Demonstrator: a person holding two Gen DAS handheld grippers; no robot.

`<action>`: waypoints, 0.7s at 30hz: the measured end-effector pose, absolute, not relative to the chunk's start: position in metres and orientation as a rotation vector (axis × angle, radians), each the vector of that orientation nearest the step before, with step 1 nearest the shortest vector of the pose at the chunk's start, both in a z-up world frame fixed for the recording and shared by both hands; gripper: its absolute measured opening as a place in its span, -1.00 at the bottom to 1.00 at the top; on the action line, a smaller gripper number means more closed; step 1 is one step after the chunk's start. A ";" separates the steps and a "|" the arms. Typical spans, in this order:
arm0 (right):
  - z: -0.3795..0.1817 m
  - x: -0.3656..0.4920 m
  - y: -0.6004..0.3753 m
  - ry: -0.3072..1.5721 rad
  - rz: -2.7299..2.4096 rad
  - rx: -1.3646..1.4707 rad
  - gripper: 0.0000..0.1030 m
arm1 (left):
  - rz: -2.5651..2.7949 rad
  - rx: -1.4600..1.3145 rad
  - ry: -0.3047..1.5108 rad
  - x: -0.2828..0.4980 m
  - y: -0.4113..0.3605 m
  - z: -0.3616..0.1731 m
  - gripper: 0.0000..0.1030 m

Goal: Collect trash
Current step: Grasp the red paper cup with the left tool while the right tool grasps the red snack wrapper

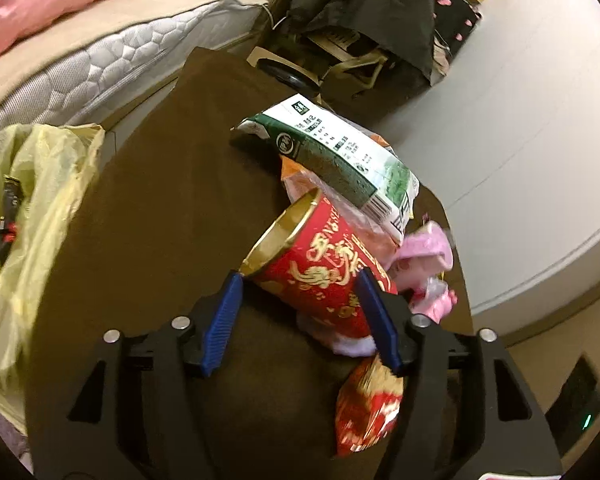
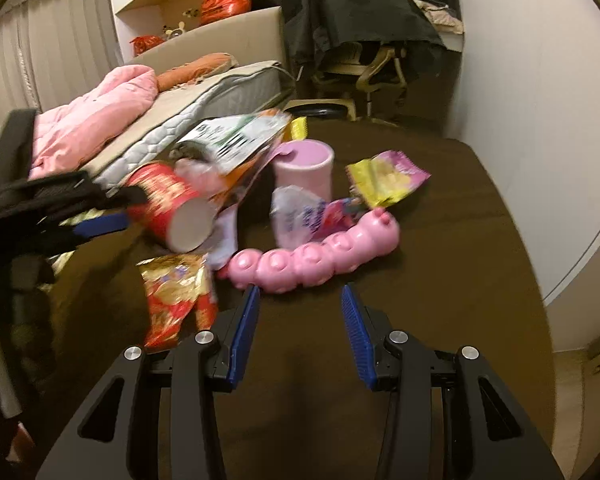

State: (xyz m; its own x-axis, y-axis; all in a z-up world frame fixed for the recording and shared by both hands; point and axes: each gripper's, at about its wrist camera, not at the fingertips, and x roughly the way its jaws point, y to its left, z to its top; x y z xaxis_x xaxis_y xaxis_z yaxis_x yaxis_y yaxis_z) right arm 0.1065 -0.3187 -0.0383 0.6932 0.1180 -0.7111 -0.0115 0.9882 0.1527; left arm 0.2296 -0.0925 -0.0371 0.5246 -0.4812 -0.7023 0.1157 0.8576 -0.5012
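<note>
Cup lying tipped on counter, under green bag, leaning on wrappers. Left gripper straddling cup, released, pads not pressing. Right gripper released, hovering near pink toy. Likely light, crushable paper; pinching gently mid-wall, away from soft rim.

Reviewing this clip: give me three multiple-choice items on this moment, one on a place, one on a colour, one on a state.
1. Where is the yellow plastic bag?
A. beside the table, by the mattress
B. on the chair
C. under the pink toy

2. What colour is the cup lying on its side?
A. green
B. red
C. white

3. How does the right gripper stand?
A. shut on a wrapper
B. open, nothing between its fingers
C. shut on the toy

Answers: 1 A, it hangs at the table's edge below the mattress. 2 B, red with gold print. 3 B, bare table shows between the fingers.
</note>
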 end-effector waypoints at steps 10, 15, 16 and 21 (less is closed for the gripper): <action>-0.059 0.127 -0.267 0.887 0.295 0.152 -0.21 | -0.406 -0.440 1.003 0.224 -0.085 -0.036 0.14; -0.064 0.134 -0.269 0.949 0.351 0.148 -0.72 | -0.402 -0.496 1.044 0.217 -0.076 -0.035 0.14; -0.063 0.134 -0.271 0.961 0.360 0.134 -0.74 | -0.394 -0.505 1.045 0.216 -0.076 -0.033 0.14; -0.054 0.128 -0.285 0.995 0.355 0.100 -0.79 | -0.337 -0.586 1.080 0.225 -0.083 -0.035 0.14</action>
State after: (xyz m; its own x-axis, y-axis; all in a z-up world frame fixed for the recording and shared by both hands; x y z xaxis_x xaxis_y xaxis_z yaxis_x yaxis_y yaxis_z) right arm 0.1282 -0.2848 -0.0538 0.4922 0.3367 -0.8027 -0.2465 0.9383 0.2425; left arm 0.2247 -0.0827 -0.0349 0.4422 -0.5289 -0.7243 -0.0229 0.8007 -0.5987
